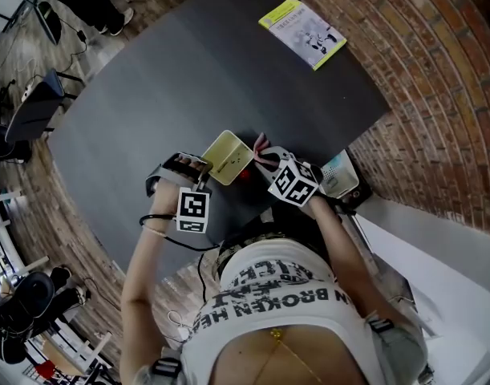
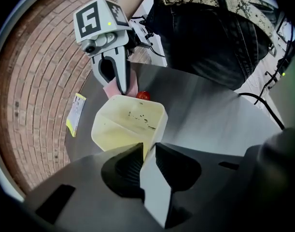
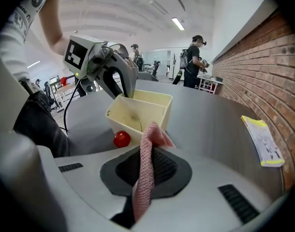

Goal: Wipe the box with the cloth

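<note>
A pale yellow open box [image 1: 227, 156] stands on the dark table [image 1: 188, 79] close to the near edge. My left gripper [image 2: 148, 151] is shut on the box's near wall [image 2: 146, 146]; dark smudges mark the box's inside [image 2: 140, 116]. The right gripper [image 3: 149, 146] is shut on a pink cloth [image 3: 146, 168], whose free end pokes up beside the box [image 3: 140, 111] without clearly touching it. In the left gripper view the right gripper [image 2: 120, 88] with the cloth [image 2: 133, 87] sits at the box's far side. A small red ball [image 3: 121, 138] lies beside the box.
A yellow-edged booklet [image 1: 302, 32] lies at the far end of the table. A small grey device [image 1: 338, 175] rests at the table's right corner. Brick floor [image 1: 437, 95] surrounds the table. People [image 3: 193, 62] stand far off in the room.
</note>
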`<control>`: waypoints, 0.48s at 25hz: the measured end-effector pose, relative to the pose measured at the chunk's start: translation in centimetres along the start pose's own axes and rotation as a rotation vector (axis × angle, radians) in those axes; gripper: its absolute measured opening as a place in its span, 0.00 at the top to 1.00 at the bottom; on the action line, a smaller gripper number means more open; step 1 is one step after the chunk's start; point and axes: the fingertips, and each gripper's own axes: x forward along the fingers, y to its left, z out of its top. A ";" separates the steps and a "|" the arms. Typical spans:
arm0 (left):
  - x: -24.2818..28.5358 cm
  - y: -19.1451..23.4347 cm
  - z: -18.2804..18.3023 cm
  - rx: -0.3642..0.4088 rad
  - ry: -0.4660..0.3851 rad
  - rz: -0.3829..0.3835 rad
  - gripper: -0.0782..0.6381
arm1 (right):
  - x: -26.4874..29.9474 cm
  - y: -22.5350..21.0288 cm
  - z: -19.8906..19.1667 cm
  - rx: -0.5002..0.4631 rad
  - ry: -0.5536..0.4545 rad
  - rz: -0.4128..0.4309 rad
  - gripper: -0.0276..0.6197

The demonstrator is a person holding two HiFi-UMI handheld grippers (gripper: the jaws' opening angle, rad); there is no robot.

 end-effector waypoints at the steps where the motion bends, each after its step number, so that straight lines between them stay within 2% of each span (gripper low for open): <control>1: 0.0 0.0 0.1 -0.004 -0.001 -0.002 0.77 | 0.2 0.0 -0.1 -0.015 0.010 -0.002 0.93; 12: 0.4 0.0 2.3 -0.072 -0.039 -0.016 0.81 | 0.7 -0.5 0.3 -0.037 -0.008 0.025 0.93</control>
